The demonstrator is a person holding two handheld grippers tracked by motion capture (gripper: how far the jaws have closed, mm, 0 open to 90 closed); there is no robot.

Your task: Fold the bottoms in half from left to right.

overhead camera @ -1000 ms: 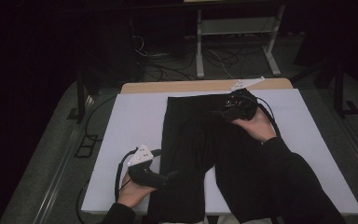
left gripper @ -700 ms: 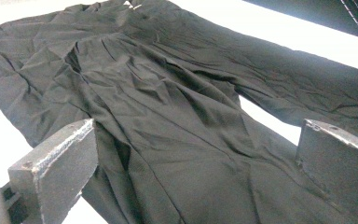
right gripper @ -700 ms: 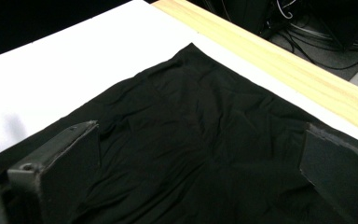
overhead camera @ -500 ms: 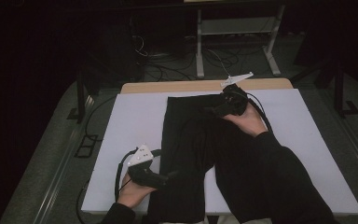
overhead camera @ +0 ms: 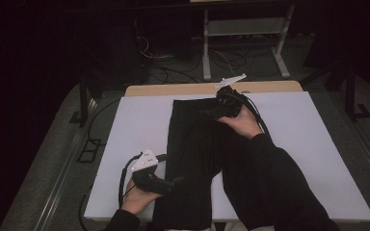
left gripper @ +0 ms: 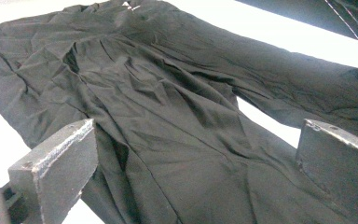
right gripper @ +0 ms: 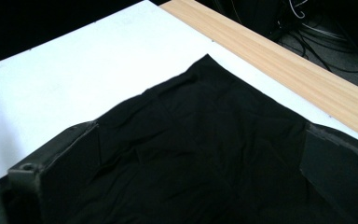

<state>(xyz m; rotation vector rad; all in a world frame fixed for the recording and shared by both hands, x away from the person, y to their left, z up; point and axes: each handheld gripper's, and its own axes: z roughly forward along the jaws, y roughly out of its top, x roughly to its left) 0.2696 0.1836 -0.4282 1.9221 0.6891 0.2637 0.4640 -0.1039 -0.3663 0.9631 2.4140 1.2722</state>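
— On the white tabletop, what lies there?

— Black trousers lie there, spread flat along the middle. The waist is at the far side, close to the wooden edge of the tabletop, and the two legs run toward the person. The cloth has many soft wrinkles, as the left gripper view shows well.

— Where is the left gripper?

— The left gripper is at the near side, beside the left leg of the trousers. The person's left hand holds it low over the tabletop. Its tips are at the edge of the cloth, but I cannot tell if they touch it.

— How do its jaws stand?

— They stand wide apart. In the left gripper view the trousers show between the two jaws, and nothing is held between them.

— And the right gripper?

— The right gripper is at the far side, over the right corner of the waist. The right hand holds it, and the black sleeve lies across the right leg of the trousers.

— Is it holding the cloth?

— No. Its jaws are also wide apart. In the right gripper view the black cloth lies flat on the tabletop between and beyond the jaws, with one pointed corner toward the wooden edge.
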